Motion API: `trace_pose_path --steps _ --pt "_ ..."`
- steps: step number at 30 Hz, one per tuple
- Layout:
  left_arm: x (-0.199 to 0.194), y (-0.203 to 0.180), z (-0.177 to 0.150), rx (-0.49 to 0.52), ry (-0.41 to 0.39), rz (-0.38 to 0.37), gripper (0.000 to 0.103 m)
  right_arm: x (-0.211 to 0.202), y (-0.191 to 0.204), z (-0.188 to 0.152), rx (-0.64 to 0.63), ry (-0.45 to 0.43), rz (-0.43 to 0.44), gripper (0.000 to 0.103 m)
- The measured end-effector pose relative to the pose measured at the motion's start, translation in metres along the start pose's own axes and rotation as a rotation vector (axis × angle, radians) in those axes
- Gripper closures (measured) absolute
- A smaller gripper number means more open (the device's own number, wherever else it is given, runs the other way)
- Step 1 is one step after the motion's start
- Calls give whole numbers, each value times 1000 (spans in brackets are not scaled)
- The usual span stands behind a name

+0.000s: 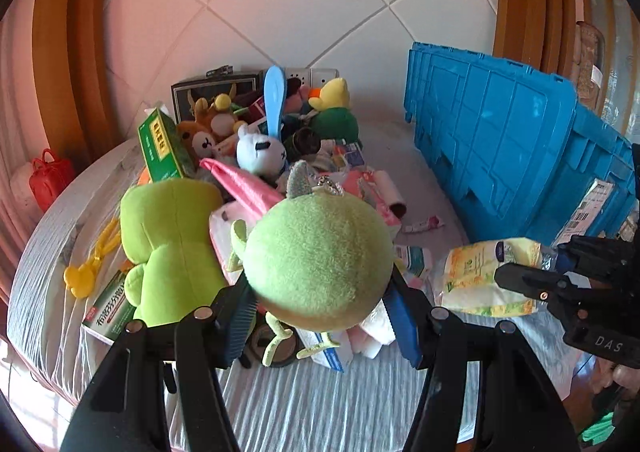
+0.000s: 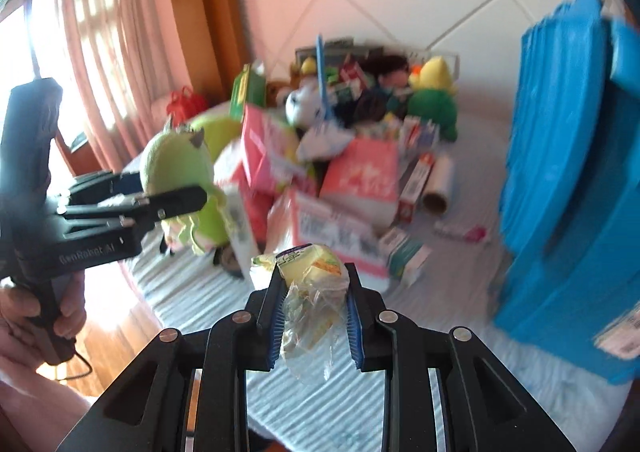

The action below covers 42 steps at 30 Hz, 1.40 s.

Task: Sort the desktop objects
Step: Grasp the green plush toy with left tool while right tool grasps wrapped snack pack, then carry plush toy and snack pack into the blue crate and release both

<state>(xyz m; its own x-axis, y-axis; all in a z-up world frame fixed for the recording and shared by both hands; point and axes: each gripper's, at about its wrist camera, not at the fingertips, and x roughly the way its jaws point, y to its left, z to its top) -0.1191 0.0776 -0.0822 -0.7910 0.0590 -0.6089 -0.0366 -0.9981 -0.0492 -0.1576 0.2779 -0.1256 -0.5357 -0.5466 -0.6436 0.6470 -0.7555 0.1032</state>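
My left gripper (image 1: pixel 319 286) is shut on a round green plush toy (image 1: pixel 320 252) with small grey horns, lifted clear of the table; its thin legs dangle below. The right wrist view shows that same left gripper (image 2: pixel 168 188) and green plush toy (image 2: pixel 176 160) at the left. My right gripper (image 2: pixel 314 272) is shut on a yellow tissue pack (image 2: pixel 312 264) in crinkled clear wrap, also raised. In the left wrist view the right gripper (image 1: pixel 536 264) and the tissue pack (image 1: pixel 480 272) are at the right.
A blue plastic crate (image 1: pixel 500 140) stands on the right. A heap of plush toys, boxes and pink packs fills the middle, with a large green frog plush (image 1: pixel 172 236) and a green box (image 1: pixel 160 144). A yellow clip (image 1: pixel 92 264) lies left. A hand (image 2: pixel 24 312) holds the left gripper's handle.
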Motion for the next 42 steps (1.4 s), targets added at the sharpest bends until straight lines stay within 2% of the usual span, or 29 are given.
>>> trace_pose_path --steps 12,18,19,28,30,34,41,42 --pt "-12 -45 80 49 -113 -31 44 -87 -16 82 -38 -321 -126 78" --pt "-17 -85 126 78 -179 -96 44 -127 -45 113 -9 -432 -300 78" --pt "-17 -95 134 85 -188 -114 44 -133 -54 117 -1 -444 -354 78" --pt "-9 -188 192 176 -217 -241 44 -168 -150 126 92 -404 -684 77" --pt "-6 -210 206 182 -215 -267 44 -178 -167 128 85 -409 -704 77" --pt "10 -252 226 197 -189 -292 44 -185 -197 130 38 -377 -826 77" --pt "57 -303 242 222 -125 -230 44 -161 -257 123 152 -279 -798 78" --pt "62 -306 242 221 -112 -224 44 -166 -257 122 160 -295 -781 76"
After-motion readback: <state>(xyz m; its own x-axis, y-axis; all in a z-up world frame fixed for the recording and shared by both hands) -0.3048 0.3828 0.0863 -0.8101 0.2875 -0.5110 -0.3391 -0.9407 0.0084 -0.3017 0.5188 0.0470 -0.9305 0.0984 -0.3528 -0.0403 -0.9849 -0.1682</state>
